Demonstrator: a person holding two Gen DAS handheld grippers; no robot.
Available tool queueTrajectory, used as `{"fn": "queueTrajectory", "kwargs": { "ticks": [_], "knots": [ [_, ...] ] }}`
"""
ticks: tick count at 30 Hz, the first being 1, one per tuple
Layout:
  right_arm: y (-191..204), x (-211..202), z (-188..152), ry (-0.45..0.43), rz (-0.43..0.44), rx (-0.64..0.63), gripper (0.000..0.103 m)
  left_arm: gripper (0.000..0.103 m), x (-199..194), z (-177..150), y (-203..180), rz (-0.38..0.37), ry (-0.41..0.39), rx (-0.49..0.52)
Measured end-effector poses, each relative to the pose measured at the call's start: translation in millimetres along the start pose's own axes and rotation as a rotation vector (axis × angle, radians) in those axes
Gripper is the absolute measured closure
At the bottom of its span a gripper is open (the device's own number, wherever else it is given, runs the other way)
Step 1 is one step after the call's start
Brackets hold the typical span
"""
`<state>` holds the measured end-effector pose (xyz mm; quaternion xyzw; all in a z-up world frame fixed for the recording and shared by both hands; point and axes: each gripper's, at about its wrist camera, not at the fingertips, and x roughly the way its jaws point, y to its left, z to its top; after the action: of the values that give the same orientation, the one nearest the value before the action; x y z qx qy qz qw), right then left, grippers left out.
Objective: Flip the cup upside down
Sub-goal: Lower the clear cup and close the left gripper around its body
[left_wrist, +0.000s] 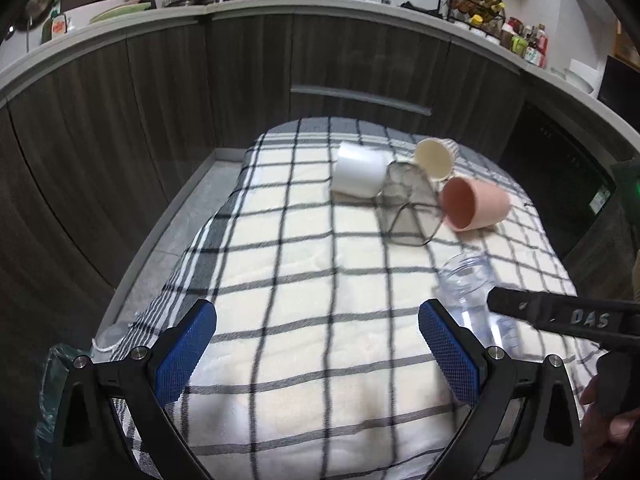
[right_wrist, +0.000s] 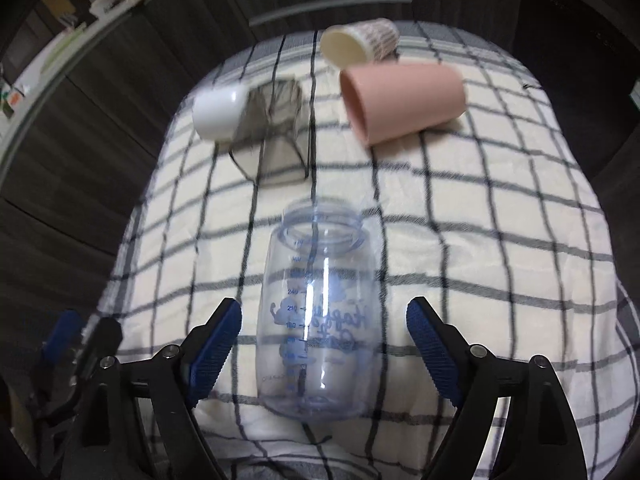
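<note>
A clear plastic bottle-cup [right_wrist: 320, 312] with blue print lies on its side on the checked cloth [right_wrist: 500, 248], mouth pointing away. My right gripper [right_wrist: 324, 344] is open, its blue pads on either side of the cup's lower body, not touching it. In the left wrist view the same cup [left_wrist: 472, 292] lies at the right, partly behind the right gripper's black finger [left_wrist: 560, 316]. My left gripper [left_wrist: 318, 352] is open and empty over the cloth's near part. A pink cup [right_wrist: 404, 100], a cream patterned cup [right_wrist: 360, 42] and a white cup [right_wrist: 218, 110] lie on their sides farther back.
A grey mesh holder [right_wrist: 276, 128] lies tipped beside the white cup. The cloth covers a small table [left_wrist: 168, 240] in front of dark wood-grain cabinets [left_wrist: 120, 120]. A counter with kitchenware [left_wrist: 492, 12] runs along the back.
</note>
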<state>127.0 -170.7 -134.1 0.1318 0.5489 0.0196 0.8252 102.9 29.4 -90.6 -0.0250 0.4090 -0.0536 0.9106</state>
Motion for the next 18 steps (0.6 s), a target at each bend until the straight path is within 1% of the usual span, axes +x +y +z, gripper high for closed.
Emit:
{"fn": "queueTrajectory", "kwargs": {
  "ticks": [1, 4, 8, 15, 18],
  "knots": [
    [-2, -7, 0, -0.013, -0.002, 0.002, 0.018, 0.0, -3, 2, -5, -0.014, -0.007, -0.001],
    [-13, -37, 1, -0.089, -0.016, 0.011, 0.018, 0.0, -8, 4, -19, -0.055, -0.025, 0.0],
    [-32, -71, -3, -0.199, -0.068, 0.019, 0.018, 0.0, -13, 3, -49, -0.088, -0.069, 0.049],
    [-62, -97, -17, -0.337, -0.168, 0.007, 0.017, 0.0, -12, -8, -95, -0.137, -0.112, 0.123],
    [-71, -102, -24, -0.384, -0.205, -0.013, 0.017, 0.0, -5, -17, -111, -0.15, -0.111, 0.16]
  ]
}}
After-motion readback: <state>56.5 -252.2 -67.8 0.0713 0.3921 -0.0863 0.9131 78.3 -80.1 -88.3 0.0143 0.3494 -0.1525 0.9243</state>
